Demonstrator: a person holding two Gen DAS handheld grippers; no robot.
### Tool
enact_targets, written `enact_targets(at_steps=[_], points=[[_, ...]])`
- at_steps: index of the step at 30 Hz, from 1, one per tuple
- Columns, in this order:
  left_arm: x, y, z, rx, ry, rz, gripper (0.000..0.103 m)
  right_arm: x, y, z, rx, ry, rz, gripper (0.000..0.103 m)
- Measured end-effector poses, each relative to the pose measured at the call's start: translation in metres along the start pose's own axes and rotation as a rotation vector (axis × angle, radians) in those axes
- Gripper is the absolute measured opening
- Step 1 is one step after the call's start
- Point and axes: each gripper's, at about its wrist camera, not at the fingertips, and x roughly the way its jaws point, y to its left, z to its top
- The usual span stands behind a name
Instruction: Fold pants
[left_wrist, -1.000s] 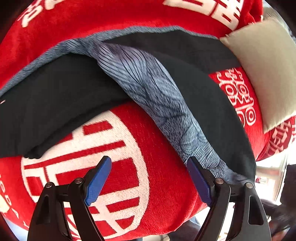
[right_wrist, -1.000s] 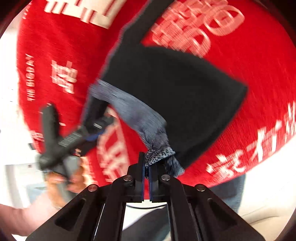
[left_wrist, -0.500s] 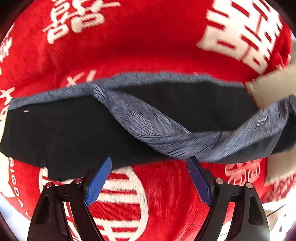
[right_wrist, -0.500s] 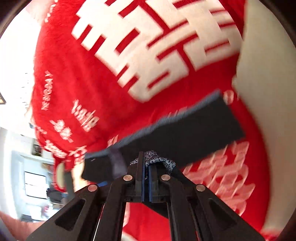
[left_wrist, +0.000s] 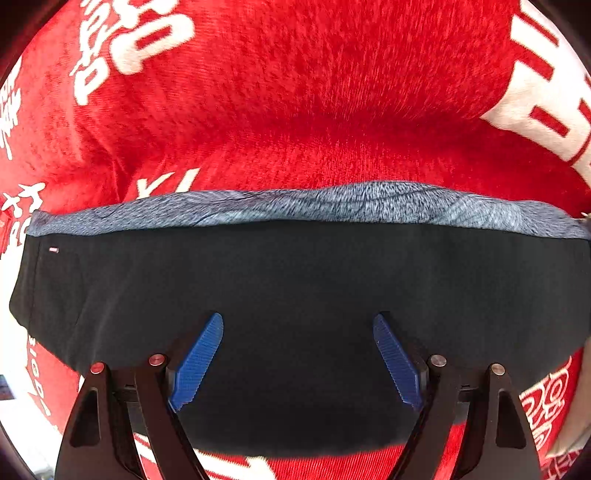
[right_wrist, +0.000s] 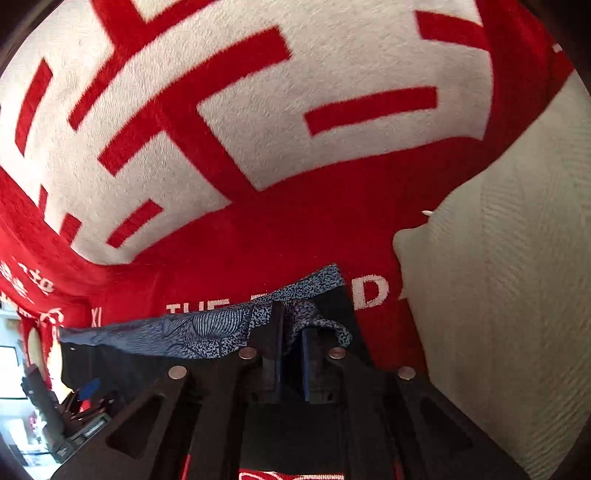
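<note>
The pants (left_wrist: 295, 266) lie across a red blanket (left_wrist: 295, 110) as a long black band, with a blue-grey patterned strip (left_wrist: 332, 203) along the far edge. My left gripper (left_wrist: 297, 317) hovers open just above the black cloth, nothing between its blue pads (left_wrist: 199, 354). In the right wrist view, my right gripper (right_wrist: 291, 323) points down at one end of the pants (right_wrist: 207, 328). Its jaws are opening: a narrow gap shows between them, and a bunched fold of patterned cloth (right_wrist: 317, 321) still sits there.
A beige pillow (right_wrist: 498, 277) lies on the blanket just right of the right gripper. The blanket (right_wrist: 258, 110) carries large white characters. At the far left of the right wrist view are the other gripper (right_wrist: 88, 387) and room clutter beyond the bed edge.
The right gripper swept across the blanket with the pants' edge toward the pillow, and its jaws have parted slightly. The twisted patterned strip is now drawn out flat. The left gripper moved over the black cloth.
</note>
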Motion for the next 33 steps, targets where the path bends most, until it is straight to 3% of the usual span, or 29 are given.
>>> enact_targets(at_steps=[2,3,4,6,9,11,13,16,18,21,23,26,29,33], points=[[0.006,-0.004,0.005,0.01,0.005,0.015,0.085,-0.011,0.001,0.0,-0.003,-0.008,0.022,0.041],[0.007,-0.006,0.005,0.015,0.004,0.021,0.085,-0.018,0.001,-0.001,-0.005,-0.03,0.014,0.082],[0.009,-0.007,0.007,0.02,0.005,0.027,0.085,-0.027,0.0,-0.001,-0.006,-0.067,0.012,0.084],[0.013,-0.008,0.01,0.018,0.01,0.032,0.085,-0.04,0.003,-0.005,0.008,-0.093,0.055,0.084],[0.017,-0.006,0.011,-0.001,0.008,0.061,0.095,-0.05,0.009,-0.013,-0.005,-0.099,0.056,0.083],[0.02,-0.003,0.012,-0.013,0.006,0.05,0.095,-0.045,0.015,-0.019,-0.051,-0.078,-0.008,0.064],[0.021,-0.001,0.011,-0.016,0.001,0.047,0.095,-0.026,0.019,-0.024,-0.101,-0.034,-0.087,0.027],[0.021,-0.001,0.009,-0.001,-0.011,0.054,0.095,0.006,0.011,-0.024,-0.066,0.029,-0.091,0.02],[0.021,0.0,0.011,0.012,-0.015,0.062,0.098,0.033,0.006,-0.022,-0.082,0.075,-0.142,0.014],[0.017,0.005,0.018,-0.007,-0.004,0.071,0.098,0.04,0.01,-0.013,-0.128,0.026,-0.167,0.013],[0.008,0.008,0.024,-0.015,-0.034,0.063,0.098,0.035,0.015,-0.007,-0.113,0.027,-0.181,0.019],[0.004,0.009,0.035,-0.02,-0.063,0.062,0.098,0.02,0.035,-0.006,-0.137,0.008,-0.068,0.02],[0.02,0.013,0.046,-0.067,-0.041,0.086,0.098,0.027,0.067,-0.013,-0.211,0.032,0.006,0.025],[0.041,0.029,0.05,-0.145,-0.012,0.101,0.103,0.05,0.091,-0.02,-0.228,0.053,0.02,0.045]])
